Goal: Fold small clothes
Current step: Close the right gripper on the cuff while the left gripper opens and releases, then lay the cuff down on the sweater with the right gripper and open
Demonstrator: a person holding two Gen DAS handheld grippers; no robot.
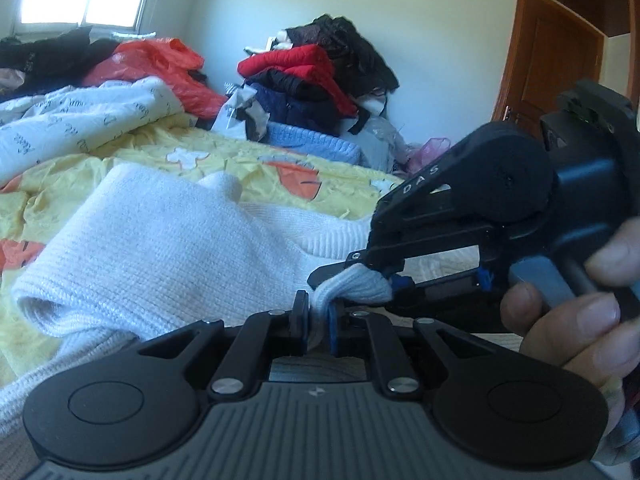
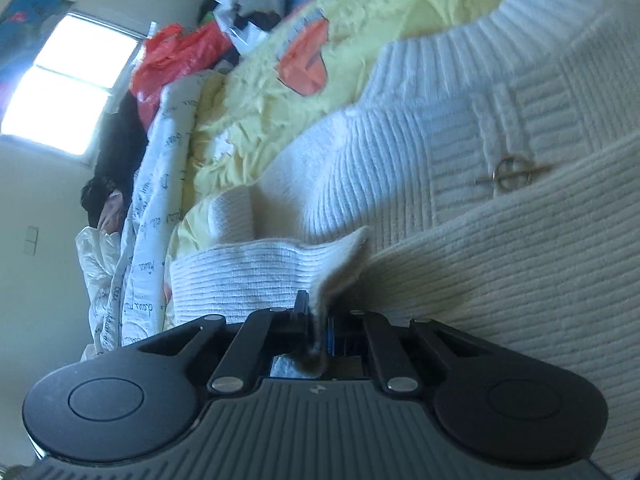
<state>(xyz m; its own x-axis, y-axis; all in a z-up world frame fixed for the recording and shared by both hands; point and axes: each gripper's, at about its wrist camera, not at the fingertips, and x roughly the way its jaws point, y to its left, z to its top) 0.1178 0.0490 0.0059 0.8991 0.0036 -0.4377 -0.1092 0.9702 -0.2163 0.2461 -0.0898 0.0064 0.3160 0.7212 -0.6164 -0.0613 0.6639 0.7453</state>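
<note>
L wrist view: we see the left gripper [image 1: 318, 312] w/ fingers nearly closed, pinching a ribbed edge of the white sweater [image 1: 160, 240].
Sweater: lies across the yellow bedsheet [image 1: 248, 160] on the bed, bunched twd the fingers.
Right gripper [image 1: 352, 270]: just beside ours, fingers clamped on the same ribbed edge; hand [image 1: 576, 320] on its handle.
Bkgd: clothes pile [image 1: 316, 80] by the wall.
R wrist view: right gripper [image 2: 318, 312] fingers close together, a ribbed fold between them.
Sweater [image 2: 500, 128]: fills the frame, small gold clasp [image 2: 514, 172] on its front.
</note>
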